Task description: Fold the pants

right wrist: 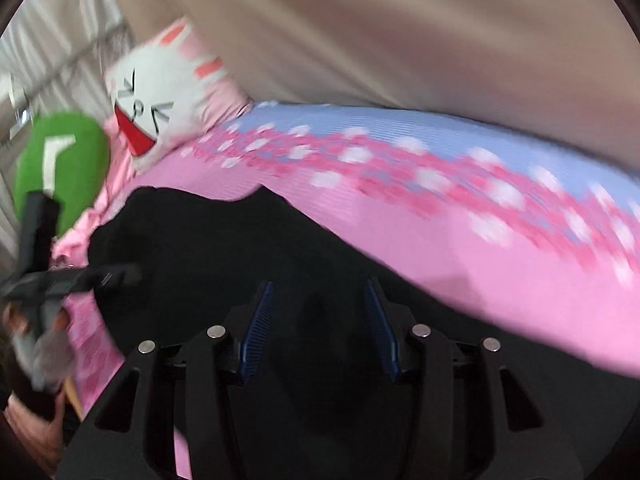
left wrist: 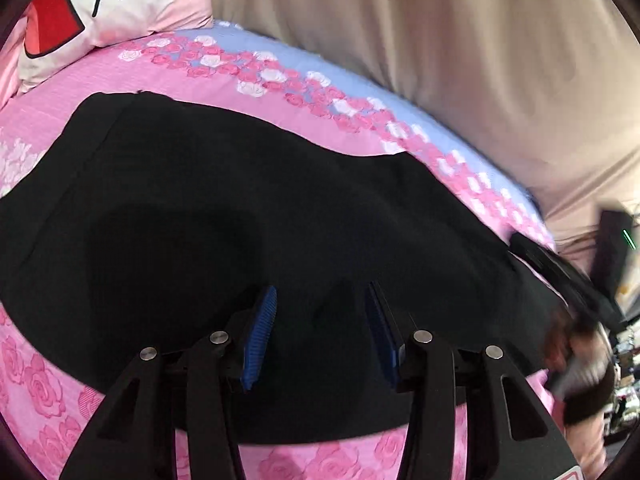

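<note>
Left wrist view, my left claw (left wrist: 320, 332): released; its blue ribbed pads stand apart with nothing pinched between them, hanging over the cloth below.
Left wrist view, task's thing: the black fabric pants (left wrist: 224, 216) lie spread flat across the pink rose-print bedsheet (left wrist: 40, 392), filling the middle of the bed. I judge they lie flat like this so a fold can be made cleanly.
Left wrist view, far side: a pink-and-white cartoon-face pillow (left wrist: 120, 4) sits at the head of the bed, clear of the pants; a beige draped curtain (left wrist: 420, 40) hangs behind.
Left wrist view, my right claw (left wrist: 560, 276): blurred at the right edge of the pants; I cannot read its jaws from here.
Right wrist view, my right claw (right wrist: 320, 330): released too, pads apart and empty, with the pants (right wrist: 240, 248) dark beneath them.
Right wrist view, my left claw (right wrist: 100, 276): a blurred black bar at the pants' left end, beside a green rounded shape (right wrist: 60, 168) I cannot identify.
Containers: none in either view.
Stage, my judgement: both claws are free, so the next fold needs a fresh grip on an edge of the pants.
</note>
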